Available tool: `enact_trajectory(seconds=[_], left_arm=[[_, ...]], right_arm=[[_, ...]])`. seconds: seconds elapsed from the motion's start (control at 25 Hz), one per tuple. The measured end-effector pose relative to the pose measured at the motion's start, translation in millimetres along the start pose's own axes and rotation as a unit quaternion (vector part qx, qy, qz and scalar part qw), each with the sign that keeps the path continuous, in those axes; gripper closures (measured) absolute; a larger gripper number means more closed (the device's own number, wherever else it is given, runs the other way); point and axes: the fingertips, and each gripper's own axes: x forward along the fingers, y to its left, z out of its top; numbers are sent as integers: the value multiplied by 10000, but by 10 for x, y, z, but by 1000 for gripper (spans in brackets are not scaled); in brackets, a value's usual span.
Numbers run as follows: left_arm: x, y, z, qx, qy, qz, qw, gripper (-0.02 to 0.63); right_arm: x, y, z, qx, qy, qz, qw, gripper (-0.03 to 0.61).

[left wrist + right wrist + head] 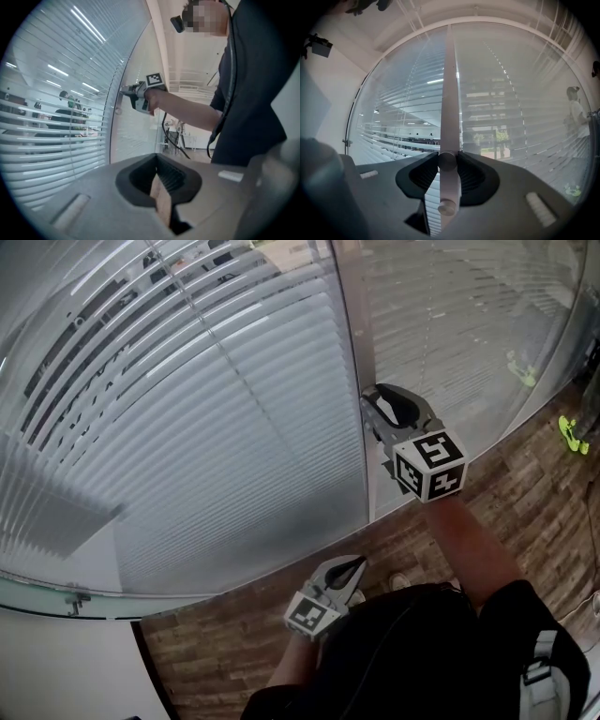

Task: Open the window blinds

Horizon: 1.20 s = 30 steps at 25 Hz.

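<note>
Starting nearest me: left gripper (357,564) hangs low over the wood-plank floor (525,493), jaws closed together with nothing between them, and open floor all round it. Further out, right gripper (373,407) is held level against the pale upright frame strip (352,352), jaws part-open and clamped on a small round knob (447,161). I count two such knobs on the strip; the second knob (446,206) sits just below, free. Beyond the glass are two blind panels, left panel (234,427) and right panel (450,324), with thin horizontal slats, smooth and pale grey. The room shows between the left slats.
</note>
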Motion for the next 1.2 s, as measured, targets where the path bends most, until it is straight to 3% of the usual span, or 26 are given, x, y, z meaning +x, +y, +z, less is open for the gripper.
enact_trajectory(seconds=[0.88,1.08,1.2], left_arm=[[47,-3,-16,7,37,-36,10000,609],[91,0,-15,14,46,-67,10000,609],[109,10,4,-6,45,-55,10000,609]], right_arm=[[-4,5,12,-32,-36,161,9999,442],[-13,21,-7,-95,-19,304,9995,377],[-59,13,-35,-152,-25,356,9992,374]])
